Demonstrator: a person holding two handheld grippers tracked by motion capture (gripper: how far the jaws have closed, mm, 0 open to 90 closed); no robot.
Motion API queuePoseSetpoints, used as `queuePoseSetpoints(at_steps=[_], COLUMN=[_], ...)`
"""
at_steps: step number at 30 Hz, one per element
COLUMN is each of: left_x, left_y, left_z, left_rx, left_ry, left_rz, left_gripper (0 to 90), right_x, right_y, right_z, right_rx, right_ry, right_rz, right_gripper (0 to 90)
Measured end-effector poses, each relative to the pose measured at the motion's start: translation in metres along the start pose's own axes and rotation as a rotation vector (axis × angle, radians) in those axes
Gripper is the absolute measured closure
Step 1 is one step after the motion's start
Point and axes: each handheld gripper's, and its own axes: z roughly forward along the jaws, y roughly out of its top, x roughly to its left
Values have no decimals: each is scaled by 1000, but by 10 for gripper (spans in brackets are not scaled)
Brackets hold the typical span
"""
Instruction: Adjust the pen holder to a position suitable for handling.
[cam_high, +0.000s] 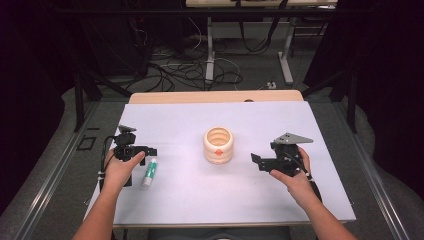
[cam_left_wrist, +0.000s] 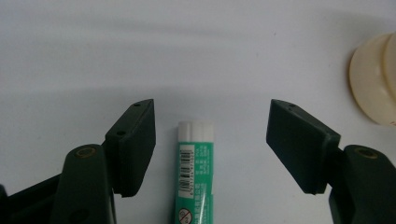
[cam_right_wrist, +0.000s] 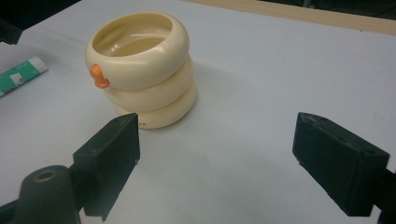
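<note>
Tongs (cam_left_wrist: 210, 144) astride glue stick (cam_left_wrist: 195, 172) (pads apart), left hand (cam_high: 120, 167) low.

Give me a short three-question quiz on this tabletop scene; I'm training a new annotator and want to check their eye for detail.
1. True or false: the left gripper has already clamped the green-and-white tube.
2. Which thing stands nearest the right gripper? A) a blue mug B) the cream ringed holder C) a metal spoon
3. Fill in: the small mark on the holder's side is coloured ____.

Key
1. False: the tube lies on the white table between the jaws, with a gap on each side.
2. B
3. Orange
</note>
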Motion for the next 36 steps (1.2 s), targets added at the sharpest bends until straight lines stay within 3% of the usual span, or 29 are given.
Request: queuePoseSetpoints(at_steps=[8,9,11,12,13,21,25,26,31,33,35,36], left_x=[10,12,12,13,12,12,9,9,5,5,3,3], left_y=[-2,-1,-2,-2,-2,-4,-5,-5,-6,-6,-7,-7], left_z=[10,11,14,14,16,20,24,24,27,27,28,28], left_rx=[51,68,79,94,96,140,143,157,169,174,182,187], left_ry=[-1,5,1,8,0,2,-7,-9,-13,-5,-10,-3], left_rz=[-19,0,-11,6,-9,19,-3,15,5,19,-1,16], left_gripper=[398,405,420,424,428,474,485,493,505,512,526,530], right_x=[2,3,3,3,3,1,1,1,1,0,0,0], right_y=[-3,-4,-4,-5,-5,-5,-5,-5,-5,-5,-6,-6], right_z=[4,4,5,5,5,5,5,5,4,5,5,5], right_rx=[7,10,18,20,20,15,18,16,17,17,19,18], right_ry=[9,10,17,8,9,7,12,14,14,12,13,13], right_rz=[-20,-21,-15,-15,-14,-14,-4,-5,2,0,-2,-2], right_gripper=[141,140,140,140,140,140,140,140,140,140,140,140])
